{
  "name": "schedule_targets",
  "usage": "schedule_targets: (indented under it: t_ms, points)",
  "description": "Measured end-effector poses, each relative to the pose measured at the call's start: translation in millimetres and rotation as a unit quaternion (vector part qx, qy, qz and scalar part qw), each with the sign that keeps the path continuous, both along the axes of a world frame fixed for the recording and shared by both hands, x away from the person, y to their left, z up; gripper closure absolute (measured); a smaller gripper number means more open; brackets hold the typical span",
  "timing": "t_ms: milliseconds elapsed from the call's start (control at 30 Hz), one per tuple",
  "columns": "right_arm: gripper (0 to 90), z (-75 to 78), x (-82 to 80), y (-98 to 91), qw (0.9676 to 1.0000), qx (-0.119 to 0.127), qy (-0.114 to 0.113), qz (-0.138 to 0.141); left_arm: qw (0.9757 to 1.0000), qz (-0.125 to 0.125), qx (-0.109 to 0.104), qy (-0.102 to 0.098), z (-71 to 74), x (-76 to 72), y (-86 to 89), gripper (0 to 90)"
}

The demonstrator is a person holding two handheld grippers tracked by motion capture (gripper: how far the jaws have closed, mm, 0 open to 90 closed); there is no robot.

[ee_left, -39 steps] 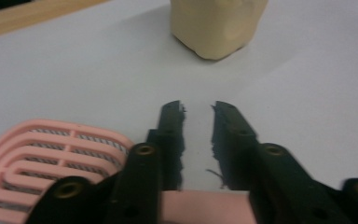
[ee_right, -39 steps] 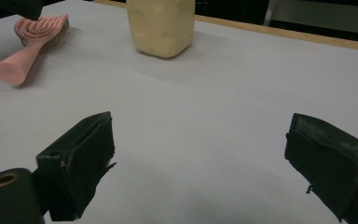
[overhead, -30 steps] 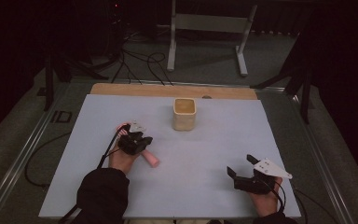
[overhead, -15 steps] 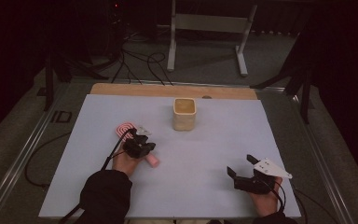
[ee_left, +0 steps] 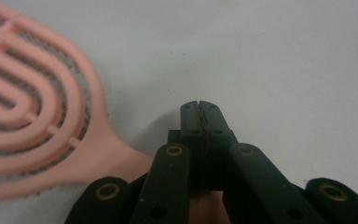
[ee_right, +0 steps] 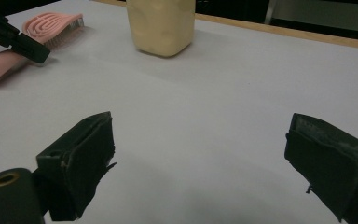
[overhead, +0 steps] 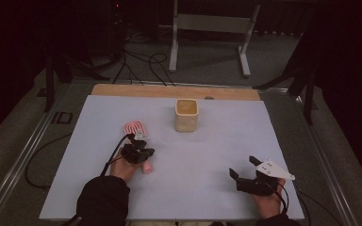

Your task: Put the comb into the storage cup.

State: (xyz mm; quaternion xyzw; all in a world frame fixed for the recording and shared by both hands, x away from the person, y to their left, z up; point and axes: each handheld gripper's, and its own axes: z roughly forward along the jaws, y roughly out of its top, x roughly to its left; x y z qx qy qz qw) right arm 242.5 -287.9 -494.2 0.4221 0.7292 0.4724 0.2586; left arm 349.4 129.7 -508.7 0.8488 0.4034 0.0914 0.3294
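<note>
— Nearest the person's edge of the white table (overhead: 264,136), at about five o'clock in the high view, what sits there?

— That's the right gripper (overhead: 245,169), held in a hand low over the tabletop. Its jaws stand wide apart with nothing between them; the right gripper view shows only bare table surface in the gap.

— And over at seven o'clock?

— The left gripper (overhead: 139,149), with a dark sleeve (overhead: 102,201) coming in behind it. In the left gripper view its jaws are pressed together tip to tip, with no gap. The pink hairbrush (ee_left: 37,126) lies just beside them, at their nine o'clock, handle running under the gripper's body. Whether the jaws pinch any part of the brush I can't tell; the tips themselves look empty.

— Where is the brush on the table?

— Left of centre. Its slotted oval head (overhead: 135,127) pokes out at twelve o'clock from the left gripper, and the handle end shows at the gripper's five o'clock, by the hand.

— Anything farther out?

— A cream square container (overhead: 186,115), upright, toward one o'clock from the brush and apart from it. Beyond it a wooden strip (overhead: 169,91) runs along the far edge.
</note>
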Motion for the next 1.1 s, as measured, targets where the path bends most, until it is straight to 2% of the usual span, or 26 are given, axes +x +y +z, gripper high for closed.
schedule_targets:
  t_ms: [333,500,800,933,1100]
  points:
    - [8.0,0.0,0.0,0.1,1.0000,0.000,0.001,0.000,0.9999,-0.008,0.009,0.002,4.4,-6.5,11.6,90.0]
    - [8.1,0.1,0.0,-0.1,1.0000,0.000,0.000,0.000,1.0000,-0.005,0.005,0.003,6.5,-10.4,17.9,90.0]
    - [8.1,-0.2,0.1,0.0,1.0000,0.000,0.001,0.001,0.9999,0.013,-0.001,0.000,9.6,-15.4,34.9,90.0]
    - [8.1,-0.1,0.1,0.1,1.0000,0.000,0.001,0.001,0.9996,0.026,-0.006,-0.002,9.8,-16.4,39.8,90.0]
    - [8.1,-0.4,0.2,0.5,1.0000,0.000,0.001,0.002,0.9992,0.040,-0.003,-0.003,9.2,-15.7,43.0,89.9]
